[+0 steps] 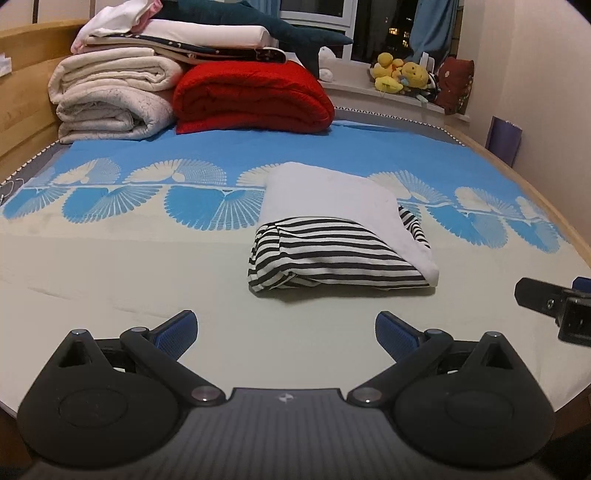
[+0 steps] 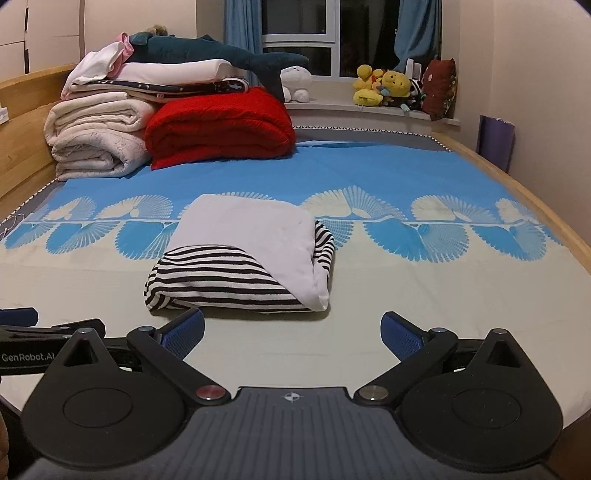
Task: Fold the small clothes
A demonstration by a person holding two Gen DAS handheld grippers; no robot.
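Note:
A folded garment (image 1: 332,229), white on top with black-and-white stripes below, lies on the bed sheet (image 1: 129,266). In the right wrist view the same folded garment (image 2: 247,258) lies just ahead and left of centre. My left gripper (image 1: 286,330) stands open over bare sheet, short of the garment, nothing between its blue pads. My right gripper (image 2: 293,330) is open too, its left fingertip (image 2: 188,328) close to the garment's near edge without touching. Each gripper shows at the edge of the other's view: the right gripper (image 1: 554,306), the left gripper (image 2: 22,325).
Folded cream blankets (image 1: 110,99) and a red blanket (image 1: 251,99) are stacked at the head of the bed, a plush shark (image 1: 280,26) on top. Soft toys (image 1: 402,75) sit on the windowsill. A wooden bed frame (image 1: 517,177) runs along the right, beside a purple bag (image 1: 506,138).

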